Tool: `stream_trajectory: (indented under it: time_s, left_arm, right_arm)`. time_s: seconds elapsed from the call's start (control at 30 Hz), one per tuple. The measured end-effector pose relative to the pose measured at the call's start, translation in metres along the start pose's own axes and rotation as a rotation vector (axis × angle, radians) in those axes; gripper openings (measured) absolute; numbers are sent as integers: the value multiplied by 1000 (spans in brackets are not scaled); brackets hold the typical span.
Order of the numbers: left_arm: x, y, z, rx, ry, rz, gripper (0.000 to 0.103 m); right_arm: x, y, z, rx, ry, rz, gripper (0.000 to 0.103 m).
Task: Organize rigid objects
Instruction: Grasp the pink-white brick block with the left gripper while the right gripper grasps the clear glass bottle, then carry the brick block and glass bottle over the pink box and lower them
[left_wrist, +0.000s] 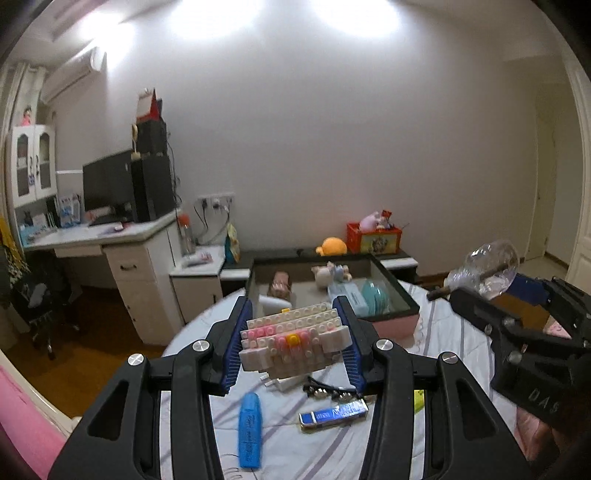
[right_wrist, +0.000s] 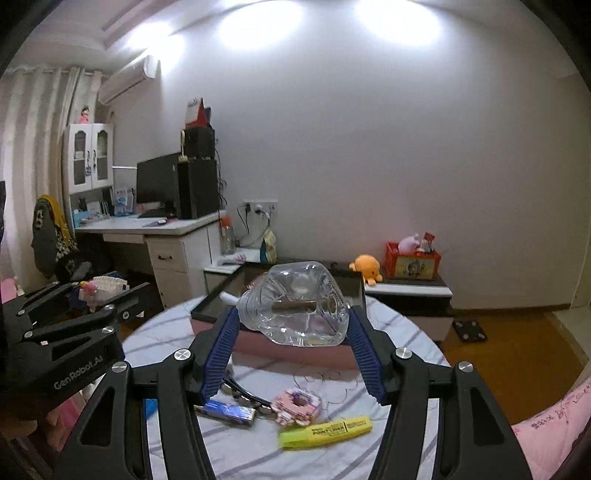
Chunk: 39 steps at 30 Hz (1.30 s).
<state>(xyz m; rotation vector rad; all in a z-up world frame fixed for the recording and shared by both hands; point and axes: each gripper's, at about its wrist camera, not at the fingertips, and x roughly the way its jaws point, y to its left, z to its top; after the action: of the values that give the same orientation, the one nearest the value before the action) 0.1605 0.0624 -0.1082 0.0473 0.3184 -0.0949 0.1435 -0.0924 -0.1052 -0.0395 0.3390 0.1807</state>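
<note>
The left gripper (left_wrist: 293, 343) is clamped on a white-and-pink brick model (left_wrist: 291, 341), which sits squarely between its blue pads, lifted off the striped tablecloth (left_wrist: 280, 443). Just below and beneath those fingers lie one blue highlighter (left_wrist: 250, 430), one blue lighter (left_wrist: 333, 415) and a dark beaded hair clip (left_wrist: 328, 392).

The right gripper (right_wrist: 291, 332) grips one clear crumpled plastic bottle (right_wrist: 295, 304) between its pads, also held in the air. Under it on the cloth lie one yellow highlighter (right_wrist: 325, 431) and one pink paper flower piece (right_wrist: 297, 404).

Beyond both grippers stands one open pink box (left_wrist: 388, 325), already holding a teal case (left_wrist: 376, 297), a small plush figure (left_wrist: 327, 275) and a few other items too blurred to name.
</note>
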Motion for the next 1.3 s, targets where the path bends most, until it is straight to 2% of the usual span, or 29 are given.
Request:
stream_trajectory:
  time_s: [0.37, 0.83, 0.97, 1.1, 1.3]
  left_arm:
    - [-29, 5, 25, 25, -104, 43, 46]
    - [-13, -1, 38, 53, -128, 27, 46]
    - [9, -6, 43, 71, -109, 15, 46]
    - [44, -7, 48, 87, -68, 4, 46]
    - [124, 2, 54, 90, 56, -52, 46]
  right_arm:
    - [-17, 9, 19, -15, -70, 7, 62]
    - [-6, 10, 28, -22, -78, 11, 62]
    - [7, 6, 32, -21, -67, 8, 62]
    - [36, 0, 37, -31, -33, 3, 62]
    - [97, -7, 40, -50, 51, 17, 62]
